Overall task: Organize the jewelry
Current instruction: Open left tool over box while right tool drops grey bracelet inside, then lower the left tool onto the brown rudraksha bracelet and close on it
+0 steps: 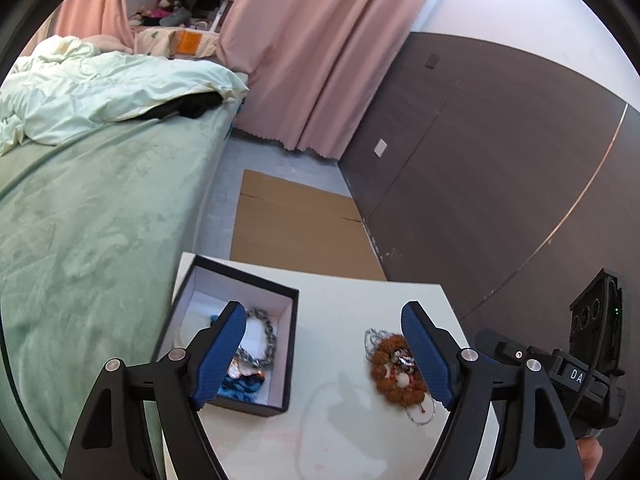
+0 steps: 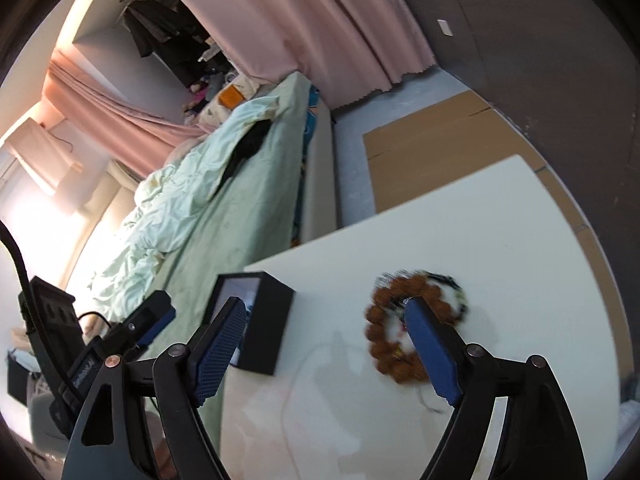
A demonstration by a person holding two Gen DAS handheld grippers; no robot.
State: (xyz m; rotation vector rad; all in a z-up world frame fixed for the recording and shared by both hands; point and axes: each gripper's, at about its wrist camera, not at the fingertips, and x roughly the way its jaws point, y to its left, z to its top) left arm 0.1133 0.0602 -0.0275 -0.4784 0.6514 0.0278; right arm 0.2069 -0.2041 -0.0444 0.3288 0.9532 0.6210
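A black box [image 1: 288,360] with a white lining stands open on the white table [image 1: 352,300]. It holds a silver chain bracelet [image 1: 266,330] and blue pieces. To its right on the table lies a heap of jewelry with a brown bead bracelet [image 1: 390,380] on top. My left gripper [image 1: 324,312] is open with nothing between its pads, one finger over the box and the other over the heap. In the right wrist view my right gripper [image 2: 325,306] is also open and holds nothing; the bead bracelet [image 2: 380,340] lies under its right finger and the box [image 2: 268,320] beside its left finger.
A bed with a green cover [image 1: 100,220] runs along the table's left side. Flat cardboard [image 1: 296,224] lies on the floor beyond the table. Pink curtains [image 1: 320,60] and a dark wall panel [image 1: 500,160] close the far side. A faint ring stain [image 1: 316,420] marks the near tabletop.
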